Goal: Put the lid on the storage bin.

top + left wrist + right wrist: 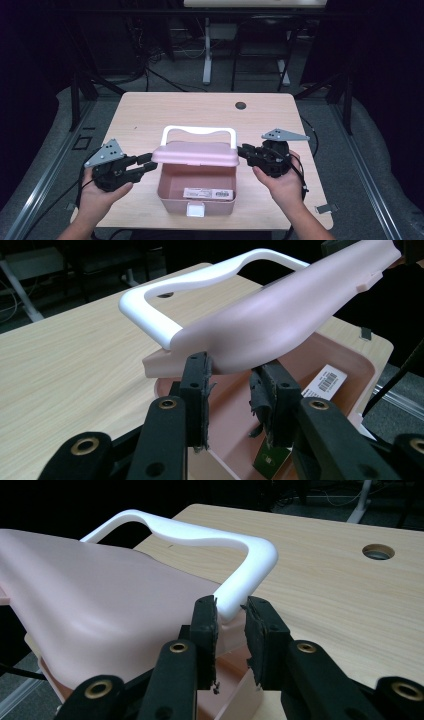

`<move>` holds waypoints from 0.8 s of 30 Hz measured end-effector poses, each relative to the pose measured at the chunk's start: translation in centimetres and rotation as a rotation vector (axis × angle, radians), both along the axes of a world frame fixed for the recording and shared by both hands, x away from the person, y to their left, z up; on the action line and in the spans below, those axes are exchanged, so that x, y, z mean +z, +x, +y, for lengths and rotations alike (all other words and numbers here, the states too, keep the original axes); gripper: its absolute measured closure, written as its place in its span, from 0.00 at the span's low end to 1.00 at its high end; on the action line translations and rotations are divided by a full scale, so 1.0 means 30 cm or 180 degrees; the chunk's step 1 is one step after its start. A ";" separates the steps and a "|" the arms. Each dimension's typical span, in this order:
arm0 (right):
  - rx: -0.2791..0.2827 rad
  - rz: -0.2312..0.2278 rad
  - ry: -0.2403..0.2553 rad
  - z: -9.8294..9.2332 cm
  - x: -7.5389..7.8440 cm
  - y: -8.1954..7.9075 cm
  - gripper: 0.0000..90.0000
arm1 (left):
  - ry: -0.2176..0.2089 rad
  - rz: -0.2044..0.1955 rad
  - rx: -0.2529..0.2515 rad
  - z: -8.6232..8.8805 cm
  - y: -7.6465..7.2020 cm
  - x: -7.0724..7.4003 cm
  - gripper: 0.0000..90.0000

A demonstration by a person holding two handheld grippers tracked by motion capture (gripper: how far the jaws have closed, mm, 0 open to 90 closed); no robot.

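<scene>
Pale pink moulded-plastic box [197, 197] with hinged pink plastic lid [280, 320]: smooth, satin sheen, soft highlights just above the left gripper [232, 375] fingers; its white plastic loop handle [240, 555], between the right gripper [231, 615] fingers, is smooth and slightly glossier. Both grippers are matt black plastic with brass-looking metal eyelets, and the black rubbery foam pads [197, 385] look rough and frayed at the edges. Light wood-grain laminate tabletop [340, 580] beyond the fingers is smooth and low-gloss; the white paper barcode label [325, 382] inside the box is matt.
</scene>
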State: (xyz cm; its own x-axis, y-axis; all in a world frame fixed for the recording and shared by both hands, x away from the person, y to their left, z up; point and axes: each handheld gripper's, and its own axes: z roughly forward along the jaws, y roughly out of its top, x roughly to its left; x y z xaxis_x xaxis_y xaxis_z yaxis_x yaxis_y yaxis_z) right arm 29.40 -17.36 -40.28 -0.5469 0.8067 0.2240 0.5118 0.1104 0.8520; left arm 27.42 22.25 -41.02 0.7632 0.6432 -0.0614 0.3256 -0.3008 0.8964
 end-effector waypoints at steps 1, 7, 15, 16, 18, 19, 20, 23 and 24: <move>-0.0001 -0.0005 0.0019 0.000 -0.003 -0.001 0.83 | -0.0006 -0.0002 0.0002 0.000 -0.003 -0.003 0.76; 0.0009 0.0019 0.0031 -0.001 -0.015 -0.013 0.83 | 0.0015 0.0020 -0.0016 0.005 -0.021 -0.020 0.76; 0.0006 0.0064 0.0072 -0.004 -0.038 -0.020 0.83 | -0.0004 0.0038 -0.0029 0.011 -0.040 -0.047 0.76; 0.0007 0.0070 0.0073 -0.004 -0.041 -0.020 0.83 | -0.0013 0.0035 -0.0029 0.010 -0.042 -0.051 0.76; 0.0006 0.0081 0.0072 -0.004 -0.046 -0.020 0.82 | -0.0012 0.0028 -0.0027 0.011 -0.047 -0.058 0.76; 0.0009 0.0091 0.0076 -0.004 -0.049 -0.021 0.82 | -0.0004 0.0032 -0.0030 0.012 -0.049 -0.060 0.76; 0.0007 0.0097 0.0076 -0.004 -0.051 -0.021 0.82 | -0.0011 0.0031 -0.0024 0.011 -0.052 -0.064 0.76; 0.0004 0.0108 0.0078 -0.004 -0.056 -0.022 0.82 | -0.0029 0.0036 -0.0020 0.012 -0.056 -0.073 0.76; 0.0003 0.0098 0.0087 -0.004 -0.058 -0.022 0.82 | -0.0028 0.0036 -0.0019 0.012 -0.057 -0.075 0.76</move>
State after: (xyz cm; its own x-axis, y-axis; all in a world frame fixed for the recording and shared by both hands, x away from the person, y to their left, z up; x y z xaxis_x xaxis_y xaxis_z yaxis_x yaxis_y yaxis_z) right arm 28.75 -17.47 -42.03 -0.5402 0.7995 0.2628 0.5378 0.0877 0.8385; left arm 25.70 22.60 -43.29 0.7663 0.6380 -0.0759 0.3341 -0.2948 0.8952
